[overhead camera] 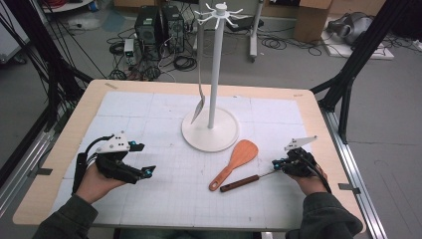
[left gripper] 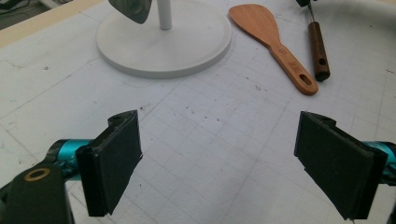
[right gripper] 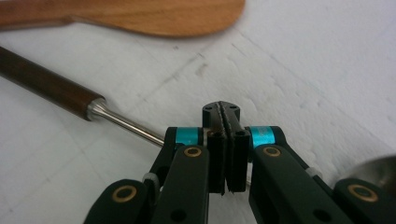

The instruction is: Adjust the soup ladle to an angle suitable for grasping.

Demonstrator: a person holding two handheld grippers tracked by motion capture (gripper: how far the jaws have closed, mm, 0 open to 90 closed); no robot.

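Note:
A white hook stand (overhead camera: 213, 74) rises from its round base (overhead camera: 199, 137) at mid-table, and a metal spoon (overhead camera: 198, 107) hangs from one hook. A wooden spatula (overhead camera: 238, 160) lies right of the base. Beside it lies a utensil with a dark wooden handle (overhead camera: 240, 183) and a thin metal shaft (right gripper: 126, 123). My right gripper (overhead camera: 276, 164) is shut, with the shaft running in between its fingers (right gripper: 187, 163). The utensil's metal head (right gripper: 380, 170) shows at the lower right edge. My left gripper (overhead camera: 142, 159) is held open over bare mat at the left, pads (left gripper: 114, 161) wide apart with nothing between them.
A white gridded mat (overhead camera: 149, 114) covers the wooden table (overhead camera: 74, 119). The stand base (left gripper: 163, 39), spatula (left gripper: 273, 39) and dark handle (left gripper: 318, 51) lie beyond the left gripper's jaws. Floor cables and computer cases (overhead camera: 159, 22) lie past the far edge.

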